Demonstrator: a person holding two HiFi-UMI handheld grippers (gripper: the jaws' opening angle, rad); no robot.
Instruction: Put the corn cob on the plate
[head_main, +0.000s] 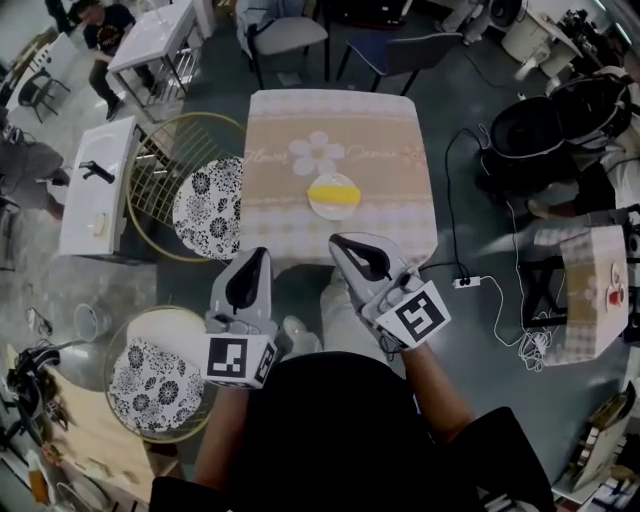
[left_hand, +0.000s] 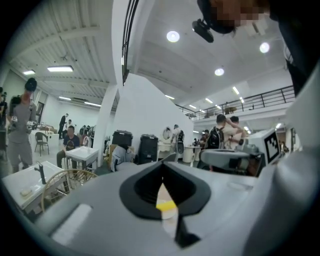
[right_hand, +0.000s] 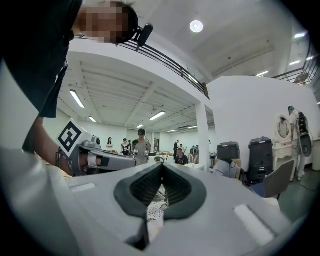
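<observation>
**Inspection: corn cob on plate, both grippers shut and empty**

Count: one corn cob, one plate, one table under a beige cloth, two grippers, and two round wire seats with black-and-white floral cushions to the left of the table.

Markings: each gripper carries a cube with black-and-white square markers. The cloth has a white flower flanked by cursive lettering, too small to read.

Position: the yellow cob lies across the white plate, near the middle of the table.

Left gripper: jaws together, nothing between them.

Right gripper: jaws together, nothing between them.

Both tips sit at the near table edge. The cob is beyond them, well apart and touching neither. In the left gripper view it appears through the slit below the closed tips.
</observation>
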